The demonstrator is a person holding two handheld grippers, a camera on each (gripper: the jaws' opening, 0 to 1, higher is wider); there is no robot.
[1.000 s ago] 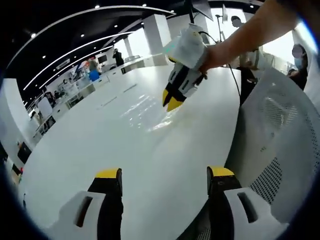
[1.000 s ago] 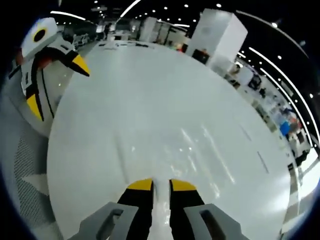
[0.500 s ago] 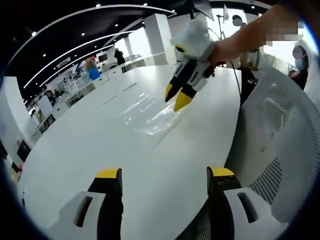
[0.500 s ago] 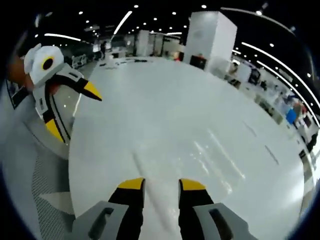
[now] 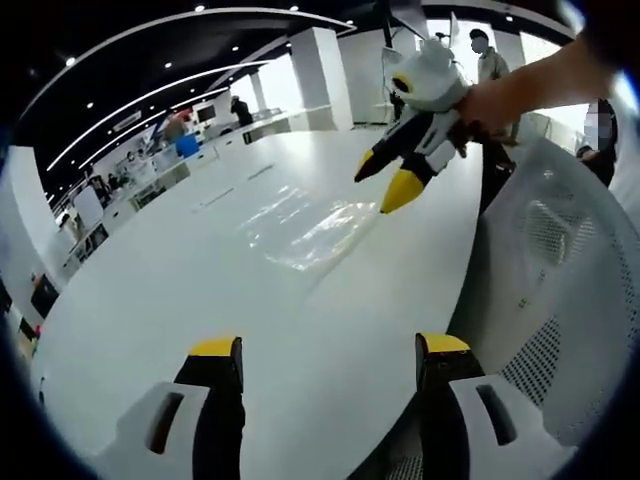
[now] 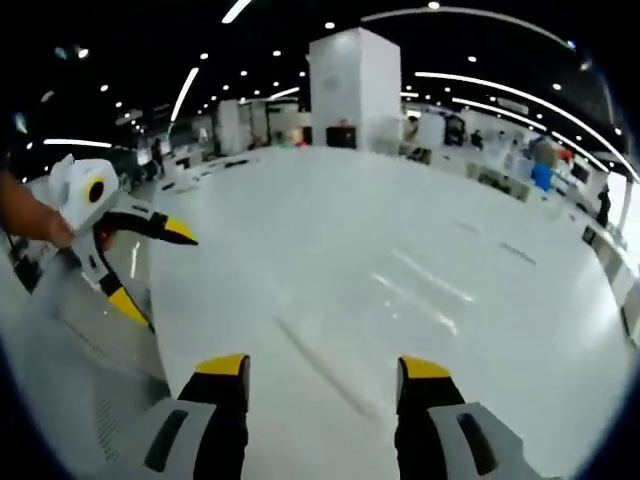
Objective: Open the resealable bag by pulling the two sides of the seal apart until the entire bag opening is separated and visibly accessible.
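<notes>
A clear resealable bag (image 5: 305,228) lies flat on the white table (image 5: 190,300), out toward the middle of the tabletop, its film catching pale streaks of glare. In the right gripper view the same bag (image 6: 380,310) is only a faint sheen on the surface ahead of the jaws, with a thin straight line, possibly one edge of it, running diagonally between them; which end carries the seal cannot be told.

In the left gripper view the left gripper (image 5: 328,350) sits low over the near part of the table with its yellow-tipped jaws spread wide and nothing between them, well short of the bag. The right gripper (image 5: 385,180) enters that view from the upper right, held by a hand (image 5: 495,100). Its two yellow tips are parted and empty, poised above the table just beside the bag's far right corner, apart from the film. A white mesh-backed chair (image 5: 560,270) stands along the table's edge at the right.

In the right gripper view the right gripper (image 6: 325,368) likewise shows its jaws wide apart over the bare-looking surface, gripping nothing. The left gripper (image 6: 145,270) appears at the left edge, its tips separated, held by a hand (image 6: 30,215) over the chair (image 6: 80,360).

Behind the table is a large hall with a white pillar (image 6: 355,85) and rows of ceiling lights.
</notes>
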